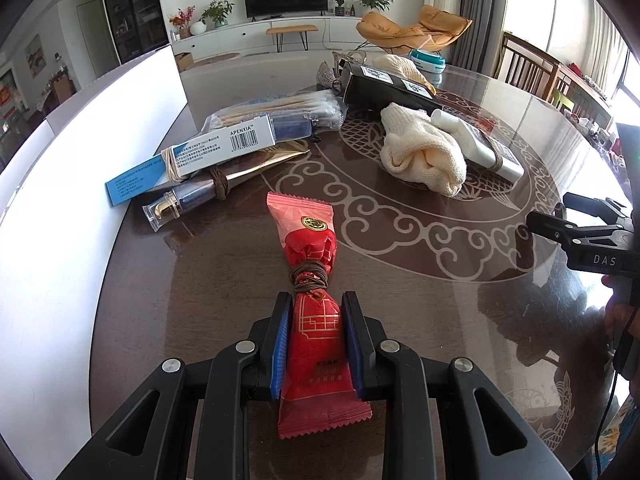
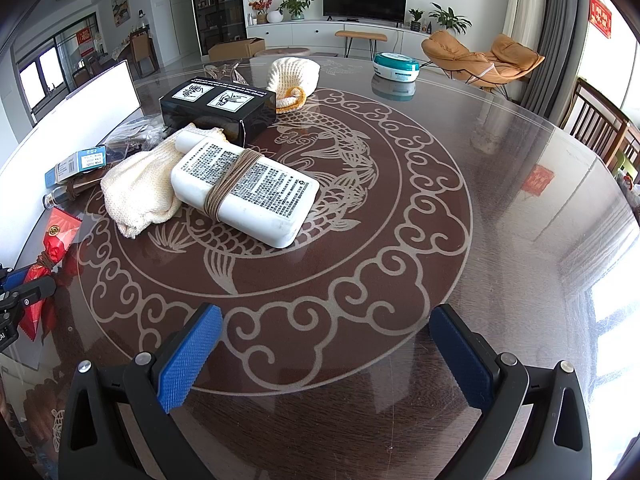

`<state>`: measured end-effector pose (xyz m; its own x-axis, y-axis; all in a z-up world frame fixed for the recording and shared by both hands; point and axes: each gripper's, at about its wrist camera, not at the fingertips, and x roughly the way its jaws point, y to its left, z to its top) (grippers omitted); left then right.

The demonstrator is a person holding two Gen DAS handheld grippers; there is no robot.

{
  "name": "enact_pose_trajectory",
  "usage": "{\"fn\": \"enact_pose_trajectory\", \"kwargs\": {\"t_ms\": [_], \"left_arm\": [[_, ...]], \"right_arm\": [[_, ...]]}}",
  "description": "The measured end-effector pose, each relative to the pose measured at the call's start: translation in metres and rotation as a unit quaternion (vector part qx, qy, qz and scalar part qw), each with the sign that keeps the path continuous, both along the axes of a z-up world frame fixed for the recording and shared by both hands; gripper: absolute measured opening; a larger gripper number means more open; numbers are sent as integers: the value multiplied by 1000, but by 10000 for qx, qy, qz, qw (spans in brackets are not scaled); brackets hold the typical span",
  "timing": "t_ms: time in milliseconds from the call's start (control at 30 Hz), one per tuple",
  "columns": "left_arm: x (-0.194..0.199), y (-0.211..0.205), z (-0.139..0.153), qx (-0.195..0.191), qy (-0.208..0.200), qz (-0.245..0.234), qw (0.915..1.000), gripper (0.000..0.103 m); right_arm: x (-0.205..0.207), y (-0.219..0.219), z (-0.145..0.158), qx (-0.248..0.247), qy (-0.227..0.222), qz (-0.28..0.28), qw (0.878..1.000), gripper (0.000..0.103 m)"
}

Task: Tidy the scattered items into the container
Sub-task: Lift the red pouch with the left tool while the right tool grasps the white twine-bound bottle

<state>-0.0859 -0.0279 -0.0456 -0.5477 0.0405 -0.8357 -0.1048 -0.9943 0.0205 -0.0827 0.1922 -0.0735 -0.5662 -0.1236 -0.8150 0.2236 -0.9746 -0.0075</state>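
Observation:
My left gripper (image 1: 316, 312) is shut on a red snack packet (image 1: 314, 344) bound at its waist with brown cord; the packet lies lengthwise on the dark round table (image 1: 400, 288), its far end pointing away. The same red packet (image 2: 48, 248) shows at the left edge of the right wrist view, with the left gripper's fingers on it. My right gripper (image 2: 326, 344) hovers open over bare table, nothing between its blue pads (image 2: 188, 356). A white container wall (image 1: 80, 152) runs along the table's left side.
Ahead lie a blue-and-white box (image 1: 200, 152), a small bottle with a gold cap (image 1: 180, 204), a bag of swabs (image 1: 288, 112), a cream knitted cloth (image 2: 136, 188), a white bottle wrapped in cord (image 2: 244, 192), a black box (image 2: 216, 108) and a teal tub (image 2: 396, 66).

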Motion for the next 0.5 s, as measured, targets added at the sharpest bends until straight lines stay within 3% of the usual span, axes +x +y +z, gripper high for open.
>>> {"fn": "enact_pose_trajectory", "kwargs": {"t_ms": [233,400,500], "left_arm": [[2,-3,0,11,-19,-24,10000,25],[10,-14,-1,125,58,-28,9999,25],[11,-13,-1,95,95,-102,9999,25]], "right_arm": [[0,2,1,-71,2,2,10000,103],[-4,22,8,-911,-50,-50,9958,103],[-13,12,8,-799,-98,303,9963,103]]}}
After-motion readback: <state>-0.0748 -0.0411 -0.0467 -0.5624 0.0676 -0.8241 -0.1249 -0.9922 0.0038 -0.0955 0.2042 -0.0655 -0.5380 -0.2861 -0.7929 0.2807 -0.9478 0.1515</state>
